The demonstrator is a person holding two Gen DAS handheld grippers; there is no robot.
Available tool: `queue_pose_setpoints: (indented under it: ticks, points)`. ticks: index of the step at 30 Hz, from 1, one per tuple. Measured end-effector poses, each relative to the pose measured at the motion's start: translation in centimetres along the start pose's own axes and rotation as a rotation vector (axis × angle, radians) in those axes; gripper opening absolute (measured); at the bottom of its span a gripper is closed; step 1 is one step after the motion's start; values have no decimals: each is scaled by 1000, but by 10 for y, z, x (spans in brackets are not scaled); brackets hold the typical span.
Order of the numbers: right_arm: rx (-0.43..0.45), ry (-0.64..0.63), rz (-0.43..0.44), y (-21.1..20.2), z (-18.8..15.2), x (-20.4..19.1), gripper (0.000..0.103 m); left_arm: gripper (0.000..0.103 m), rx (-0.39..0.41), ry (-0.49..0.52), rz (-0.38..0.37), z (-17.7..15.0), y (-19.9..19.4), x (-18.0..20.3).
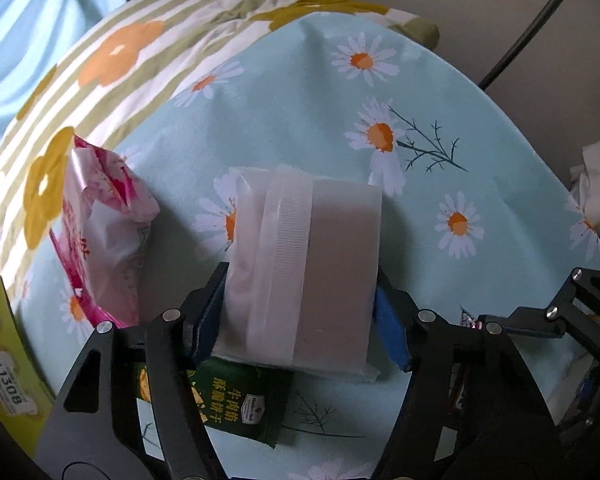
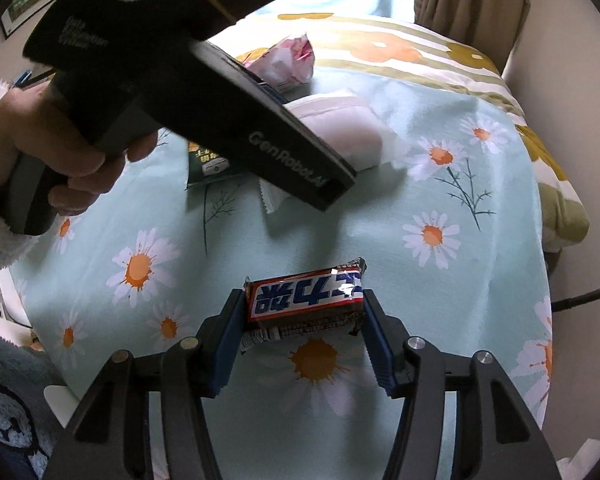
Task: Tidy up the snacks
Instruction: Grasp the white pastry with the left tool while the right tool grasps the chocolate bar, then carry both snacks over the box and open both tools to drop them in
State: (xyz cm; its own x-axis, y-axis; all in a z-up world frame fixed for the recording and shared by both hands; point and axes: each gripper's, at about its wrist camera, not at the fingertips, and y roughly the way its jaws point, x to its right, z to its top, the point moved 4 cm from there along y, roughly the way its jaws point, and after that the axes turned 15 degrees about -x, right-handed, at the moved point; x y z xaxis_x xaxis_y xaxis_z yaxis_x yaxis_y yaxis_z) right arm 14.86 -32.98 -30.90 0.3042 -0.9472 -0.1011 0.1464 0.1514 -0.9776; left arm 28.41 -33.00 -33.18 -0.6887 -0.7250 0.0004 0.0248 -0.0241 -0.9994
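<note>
While daisy-print cloth (image 2: 340, 220) covers the table, left gripper (image 1: 300, 304) clamps white packet (image 1: 300, 264), right gripper (image 2: 304, 316) chocolate bar (image 2: 306, 296).

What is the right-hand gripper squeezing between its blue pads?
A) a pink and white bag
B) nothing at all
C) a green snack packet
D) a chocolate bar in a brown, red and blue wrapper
D: in the right wrist view the right gripper has its blue pads against both ends of the chocolate bar, above the daisy cloth.
</note>
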Motion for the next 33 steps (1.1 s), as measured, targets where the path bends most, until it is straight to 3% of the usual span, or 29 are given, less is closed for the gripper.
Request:
queue_pose_setpoints:
  ticks: [10, 19, 27, 33]
  points:
    - [37, 59, 11, -17, 0, 13, 52, 61, 38, -32, -15, -7, -27, 1]
    - [121, 39, 3, -67, 14, 12, 52, 61, 160, -174, -6, -31, -104, -20]
    - [216, -26, 16, -120, 48, -10, 52, 61, 275, -330, 46, -73, -176, -61]
    - [270, -107, 27, -149, 87, -49, 52, 61, 351, -441, 81, -116, -220, -110]
